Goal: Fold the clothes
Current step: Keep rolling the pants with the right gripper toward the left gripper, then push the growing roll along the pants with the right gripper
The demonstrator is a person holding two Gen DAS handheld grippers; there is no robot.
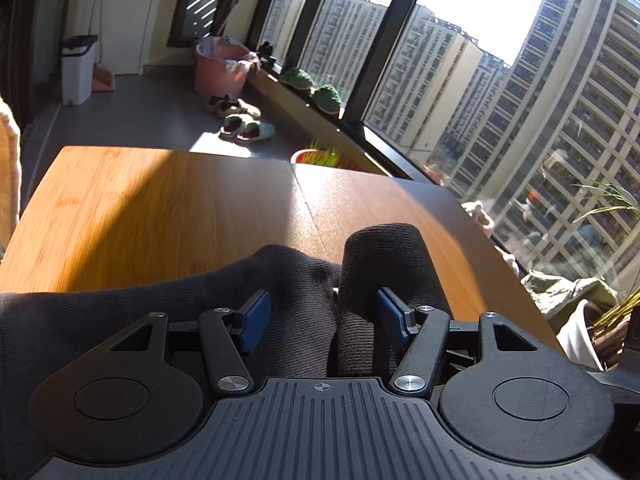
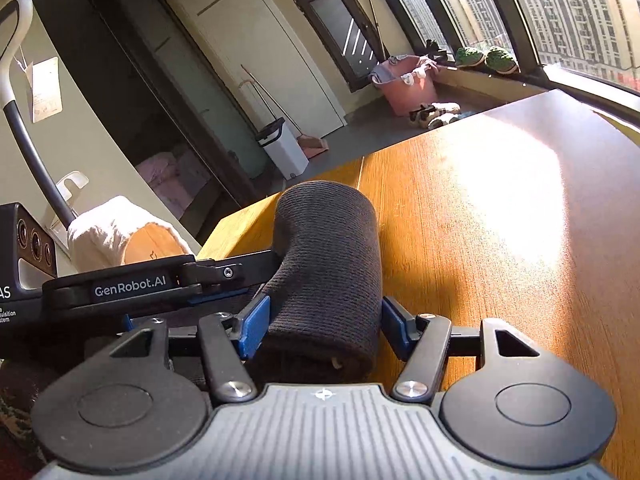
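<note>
A dark grey ribbed garment [image 1: 120,320] lies across the near part of the wooden table [image 1: 160,208]. One end of it is rolled into a thick cylinder [image 1: 384,264]. My left gripper [image 1: 323,316] hovers over the cloth with its blue pads apart; the roll stands by the right pad [image 1: 390,314]. In the right wrist view the roll [image 2: 328,256] sits between the blue pads of my right gripper [image 2: 324,328], and a thin gap shows at the right pad, so it stands open. My left gripper [image 2: 256,276] comes in from the left, and its fingers reach the roll's side.
The table's far edge [image 2: 288,196] drops to a grey floor with a white bin [image 2: 282,148], a pink bucket [image 1: 220,68] and slippers [image 1: 244,120]. Large windows run along the right. Potted plants [image 1: 600,320] and crumpled cloth [image 1: 560,292] crowd the table's right side. A white towel [image 2: 112,224] hangs at left.
</note>
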